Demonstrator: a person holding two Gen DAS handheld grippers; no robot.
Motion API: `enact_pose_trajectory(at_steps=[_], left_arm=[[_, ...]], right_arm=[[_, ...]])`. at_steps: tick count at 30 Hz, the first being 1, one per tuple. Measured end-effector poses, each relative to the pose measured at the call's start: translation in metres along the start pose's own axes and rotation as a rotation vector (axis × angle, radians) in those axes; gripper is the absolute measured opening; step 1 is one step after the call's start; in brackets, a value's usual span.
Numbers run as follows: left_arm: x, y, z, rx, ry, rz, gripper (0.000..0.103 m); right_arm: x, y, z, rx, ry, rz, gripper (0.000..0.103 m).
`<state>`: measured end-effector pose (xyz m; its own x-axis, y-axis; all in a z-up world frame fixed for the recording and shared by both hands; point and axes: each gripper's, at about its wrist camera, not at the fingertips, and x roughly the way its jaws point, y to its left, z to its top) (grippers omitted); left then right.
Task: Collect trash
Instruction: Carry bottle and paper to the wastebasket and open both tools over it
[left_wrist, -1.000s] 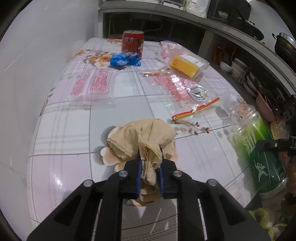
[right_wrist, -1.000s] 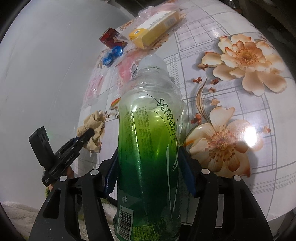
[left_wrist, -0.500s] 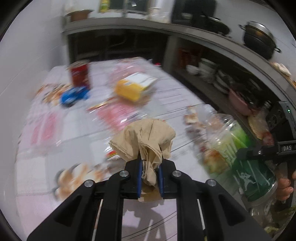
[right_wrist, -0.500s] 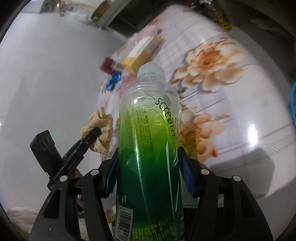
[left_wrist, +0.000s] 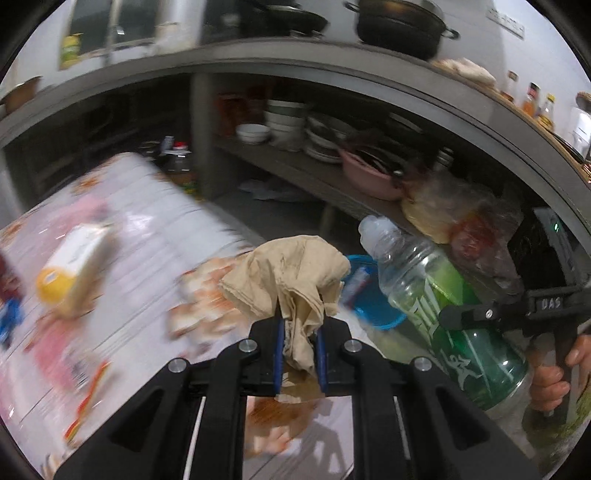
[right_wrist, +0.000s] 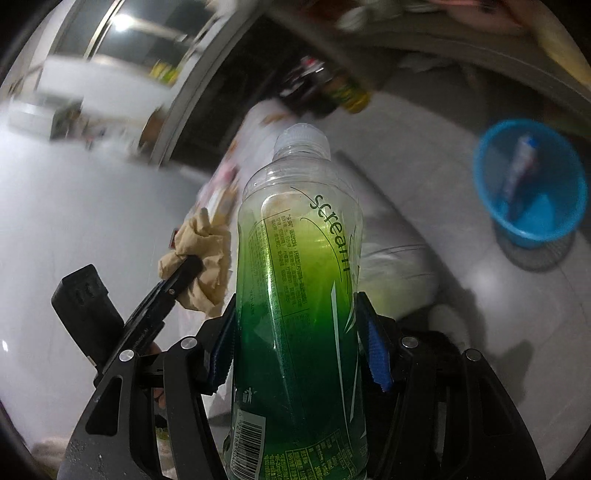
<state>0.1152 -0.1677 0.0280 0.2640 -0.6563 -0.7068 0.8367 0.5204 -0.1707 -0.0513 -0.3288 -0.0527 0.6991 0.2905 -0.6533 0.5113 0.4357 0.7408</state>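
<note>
My left gripper (left_wrist: 300, 343) is shut on a crumpled tan paper wad (left_wrist: 288, 269) and holds it in the air past the table's edge. The wad also shows in the right wrist view (right_wrist: 201, 254). My right gripper (right_wrist: 299, 343) is shut on a green plastic bottle (right_wrist: 299, 295) with a clear top and white cap, held upright; the bottle also shows in the left wrist view (left_wrist: 443, 306), to the right of the wad. A blue bin (right_wrist: 532, 192) stands on the floor at the right, with a wrapper inside; it also shows in the left wrist view (left_wrist: 373, 306), behind the wad.
The floral table (left_wrist: 147, 229) lies at the left, blurred, with a yellow box (left_wrist: 74, 262) and pink wrappers on it. A grey shelf (left_wrist: 295, 166) with stacked bowls and a pink basin runs behind. Bottles (right_wrist: 332, 88) stand on the floor by the table.
Both grippers have lifted their loads off the table and swung right, away from it. The blue bin on the floor has come into view.
</note>
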Motion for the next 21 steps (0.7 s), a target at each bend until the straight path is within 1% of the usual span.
enact_pose_trajectory(at_steps=[4, 6, 11, 13, 17, 19, 21], left_arm=[[0.038, -0.028, 0.022, 0.032, 0.053, -0.073, 0.013], [0.06, -0.043, 0.034, 0.04, 0.094, -0.11, 0.013], [0.119, -0.077, 0.056, 0.037, 0.216, -0.231, 0.013], [0.148, -0.094, 0.062, 0.052, 0.271, -0.257, 0.013], [0.194, -0.12, 0.064, 0.055, 0.378, -0.317, 0.013], [0.216, -0.13, 0.065, 0.054, 0.416, -0.327, 0.013], [0.238, -0.144, 0.066, 0.079, 0.449, -0.328, 0.013]], right_arm=[[-0.019, -0.038, 0.001, 0.106, -0.05, -0.015, 0.057], [-0.027, -0.059, 0.002, 0.163, -0.075, -0.028, 0.057], [-0.044, -0.113, 0.006, 0.318, -0.126, -0.064, 0.057], [-0.049, -0.136, 0.007, 0.383, -0.15, -0.081, 0.057], [-0.056, -0.165, 0.011, 0.461, -0.178, -0.092, 0.057], [-0.054, -0.181, 0.016, 0.498, -0.182, -0.094, 0.057], [-0.051, -0.192, 0.024, 0.527, -0.187, -0.094, 0.057]])
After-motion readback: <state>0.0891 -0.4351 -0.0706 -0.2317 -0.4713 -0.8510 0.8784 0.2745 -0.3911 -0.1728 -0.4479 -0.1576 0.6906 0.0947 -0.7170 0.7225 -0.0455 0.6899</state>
